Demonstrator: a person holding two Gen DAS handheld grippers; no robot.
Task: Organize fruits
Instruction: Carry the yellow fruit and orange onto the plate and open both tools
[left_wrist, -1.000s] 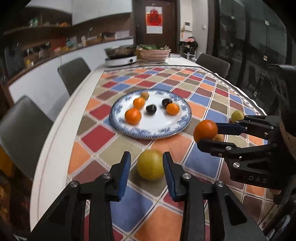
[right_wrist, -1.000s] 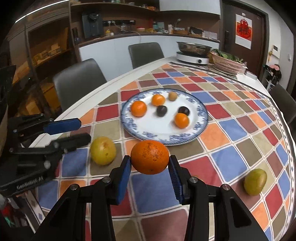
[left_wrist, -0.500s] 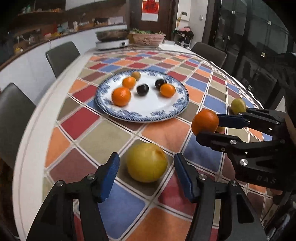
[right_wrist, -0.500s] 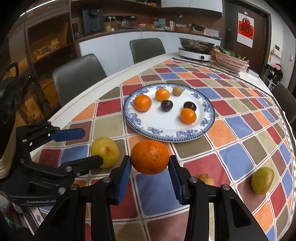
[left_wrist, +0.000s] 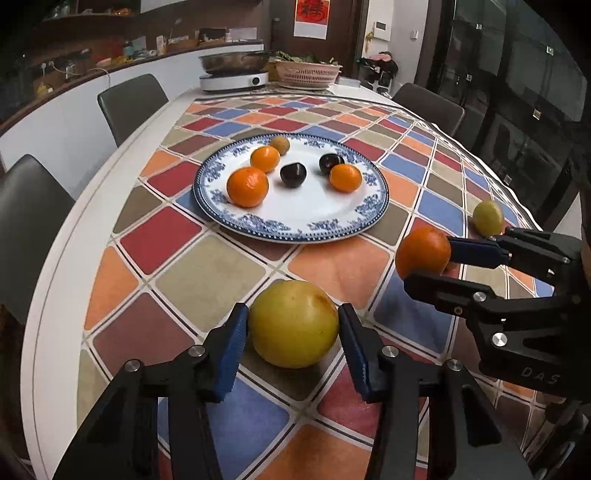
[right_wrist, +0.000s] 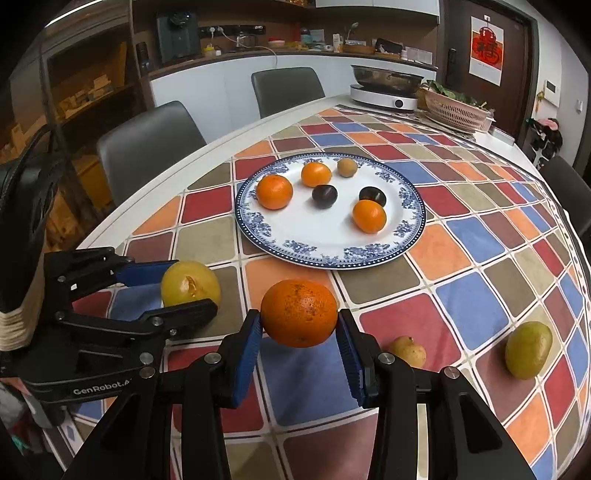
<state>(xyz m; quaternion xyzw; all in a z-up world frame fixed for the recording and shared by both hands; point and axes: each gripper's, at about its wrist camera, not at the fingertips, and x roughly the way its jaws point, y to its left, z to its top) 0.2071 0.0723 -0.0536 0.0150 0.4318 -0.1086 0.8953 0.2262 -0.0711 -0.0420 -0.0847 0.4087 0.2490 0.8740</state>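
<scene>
"GenRobot.A" marks the left claw (right_wrist: 190, 295), "DAS" the right claw (left_wrist: 428, 266).

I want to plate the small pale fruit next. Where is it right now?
In the right wrist view, the small pale fruit lies on the tablecloth, just right of the right gripper, with the green fruit farther right.

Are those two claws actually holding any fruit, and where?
Right hand-held gripper pinches the orange at its sides. Left hand-held gripper flanks the yellow fruit; whether it grips is unclear.

Blue-patterned white plate (right_wrist: 402, 236); multicolour checked tablecloth (right_wrist: 472, 240); blue gripper pads (right_wrist: 247, 349).
</scene>
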